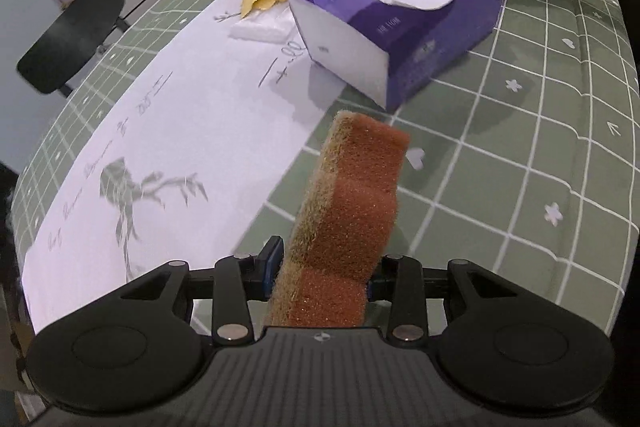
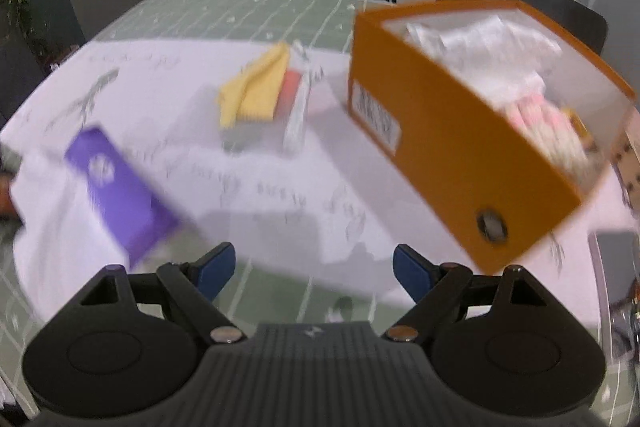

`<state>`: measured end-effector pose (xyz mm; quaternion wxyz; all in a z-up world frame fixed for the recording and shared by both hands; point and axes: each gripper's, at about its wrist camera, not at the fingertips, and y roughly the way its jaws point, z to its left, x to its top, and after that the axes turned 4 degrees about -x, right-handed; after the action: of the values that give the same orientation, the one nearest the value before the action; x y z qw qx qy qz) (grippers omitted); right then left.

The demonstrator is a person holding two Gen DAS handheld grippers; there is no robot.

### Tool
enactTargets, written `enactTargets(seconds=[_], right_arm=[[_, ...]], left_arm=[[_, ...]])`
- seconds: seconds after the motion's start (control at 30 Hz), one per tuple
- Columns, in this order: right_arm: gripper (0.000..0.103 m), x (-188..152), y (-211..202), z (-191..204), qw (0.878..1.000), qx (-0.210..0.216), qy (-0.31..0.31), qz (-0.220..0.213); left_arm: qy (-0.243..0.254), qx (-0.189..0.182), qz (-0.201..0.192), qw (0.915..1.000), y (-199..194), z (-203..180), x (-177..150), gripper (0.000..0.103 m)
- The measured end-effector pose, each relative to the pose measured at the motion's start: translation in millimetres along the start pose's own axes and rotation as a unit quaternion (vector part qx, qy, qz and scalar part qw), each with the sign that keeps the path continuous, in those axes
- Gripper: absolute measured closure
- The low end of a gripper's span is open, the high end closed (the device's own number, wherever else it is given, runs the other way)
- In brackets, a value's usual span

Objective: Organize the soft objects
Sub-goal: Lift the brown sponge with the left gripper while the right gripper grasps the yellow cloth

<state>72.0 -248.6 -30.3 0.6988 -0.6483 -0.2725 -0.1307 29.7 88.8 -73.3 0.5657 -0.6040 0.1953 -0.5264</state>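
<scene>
Pinched low between my left tongs (image 1: 322, 277), the light, squashy sponge (image 1: 348, 211) hangs above the table (image 1: 520, 147) near the tissue pack (image 1: 400, 27), while my right tongs (image 2: 314, 269) stand spread, empty.

Even indoor light falls from overhead, with soft shadows under the tissue pack (image 1: 404, 27) and the orange box (image 2: 460, 131). The left wrist view is fairly sharp; the right wrist view is smeared by motion blur. Both bow strongly at dark fisheye edges.
</scene>
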Motion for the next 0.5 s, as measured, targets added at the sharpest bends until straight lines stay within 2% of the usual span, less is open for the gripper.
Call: enactTargets(seconds=[0.17, 0.27, 0.4, 0.5], right_arm=[[0.018, 51, 29, 24, 0.999, 0.002, -0.045, -0.01], [0.018, 77, 49, 43, 0.996, -0.022, -0.082, -0.023], [0.019, 109, 76, 57, 0.995, -0.027, -0.092, -0.024], [0.02, 124, 95, 70, 0.992, -0.048, -0.114, -0.019]], left_arm=[[-0.031, 0.018, -0.01, 0.9993, -10, -11, -18, 0.06], [-0.049, 0.028, -0.022, 0.9982, -12, -14, -22, 0.059], [-0.046, 0.035, -0.02, 0.9981, -13, -19, -23, 0.059], [-0.047, 0.035, -0.021, 0.9981, -14, -19, -26, 0.059]])
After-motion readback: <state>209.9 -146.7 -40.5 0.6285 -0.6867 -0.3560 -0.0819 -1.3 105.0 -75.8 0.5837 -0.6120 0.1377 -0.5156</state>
